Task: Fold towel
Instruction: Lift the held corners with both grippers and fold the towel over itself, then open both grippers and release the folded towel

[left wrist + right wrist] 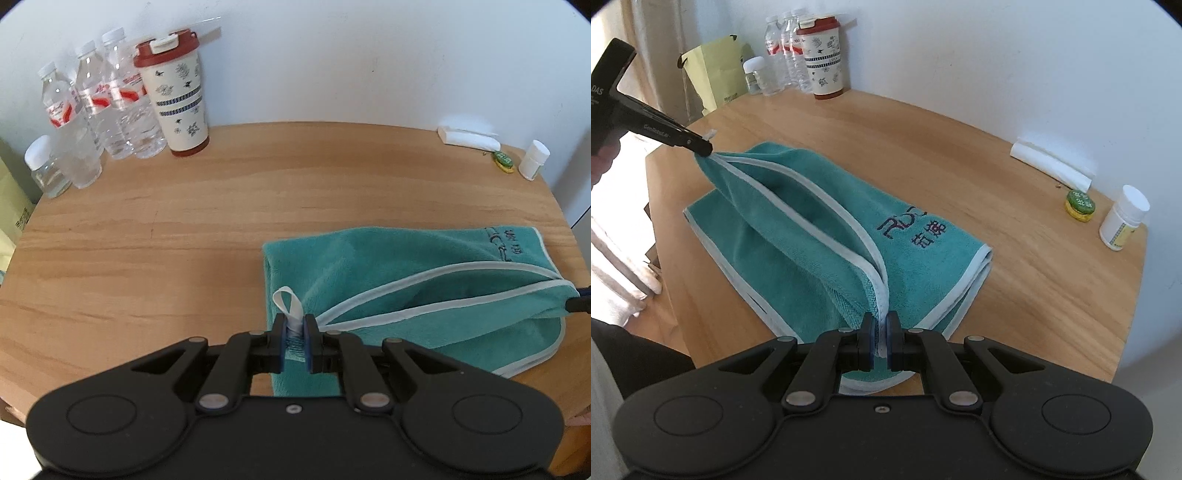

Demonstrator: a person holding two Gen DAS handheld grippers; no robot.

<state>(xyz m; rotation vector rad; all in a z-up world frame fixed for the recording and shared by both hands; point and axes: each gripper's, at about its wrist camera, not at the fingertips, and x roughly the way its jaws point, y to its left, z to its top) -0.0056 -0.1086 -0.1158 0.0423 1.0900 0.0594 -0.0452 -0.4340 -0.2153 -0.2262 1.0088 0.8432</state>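
Left wrist view: left gripper (295, 338) clamped on the teal towel (388, 280) corner beside its white hanging loop (290, 304); towel lies folded on the wooden table (184, 240), near edge lifted. Right wrist view: right gripper (881, 341) pinches the towel's (812, 236) white-piped corner; left gripper (701, 147) holds the far corner raised.

teal towel (820, 236) on wooden table (1015, 266) — right gripper (881, 341), left gripper (703, 147) pinching corners
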